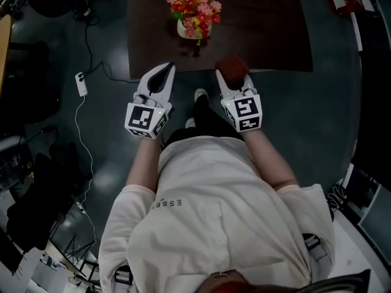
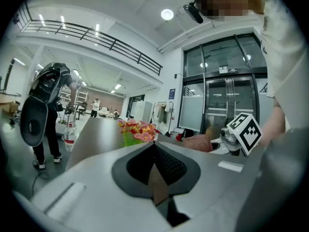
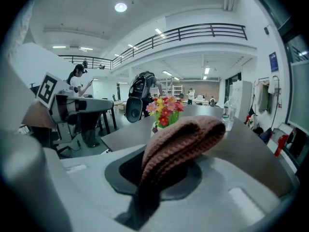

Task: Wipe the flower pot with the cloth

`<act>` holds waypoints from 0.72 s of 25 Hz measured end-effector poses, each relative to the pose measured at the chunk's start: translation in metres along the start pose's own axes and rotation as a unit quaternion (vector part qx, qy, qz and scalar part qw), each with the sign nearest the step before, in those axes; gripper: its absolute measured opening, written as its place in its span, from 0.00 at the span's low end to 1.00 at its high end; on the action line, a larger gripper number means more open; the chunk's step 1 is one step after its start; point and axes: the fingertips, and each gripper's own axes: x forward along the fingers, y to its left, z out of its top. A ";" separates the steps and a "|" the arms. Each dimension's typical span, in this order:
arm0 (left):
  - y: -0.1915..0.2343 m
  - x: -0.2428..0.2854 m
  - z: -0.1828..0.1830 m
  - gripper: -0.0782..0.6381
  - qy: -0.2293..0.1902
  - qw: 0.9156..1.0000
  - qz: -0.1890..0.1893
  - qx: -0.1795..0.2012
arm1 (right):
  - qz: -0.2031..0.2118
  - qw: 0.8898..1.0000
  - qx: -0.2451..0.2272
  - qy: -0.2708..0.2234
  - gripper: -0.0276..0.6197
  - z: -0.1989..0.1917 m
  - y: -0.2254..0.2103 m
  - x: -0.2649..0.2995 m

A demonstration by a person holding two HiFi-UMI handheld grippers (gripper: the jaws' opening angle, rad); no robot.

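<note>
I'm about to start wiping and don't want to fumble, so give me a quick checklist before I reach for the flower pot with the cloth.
1. Cloth gripped by right gripper: ok, jaws clamped on it.
2. Left gripper free: ok, shut, empty.
3. Flower pot upright on table: ok.
4. Cloth touching pot: not ok, apart, near table's edge.
5. Dirty spots on pot: cannot tell.
</note>
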 end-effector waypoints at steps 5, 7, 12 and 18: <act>0.025 0.034 0.001 0.13 0.008 1.000 0.009 -0.004 | 0.072 0.997 -0.014 0.007 0.11 0.017 0.016 0.040; 0.035 0.038 0.001 0.13 0.003 1.000 0.019 -0.007 | 0.112 0.993 -0.034 0.015 0.11 0.018 0.038 0.053; 0.078 0.028 -0.015 0.13 0.022 0.998 0.045 -0.025 | 0.178 0.981 -0.058 0.049 0.11 0.005 0.098 0.087; 0.114 0.024 -0.026 0.13 0.049 0.998 0.024 -0.042 | 0.142 0.987 -0.028 0.068 0.11 0.011 0.104 0.149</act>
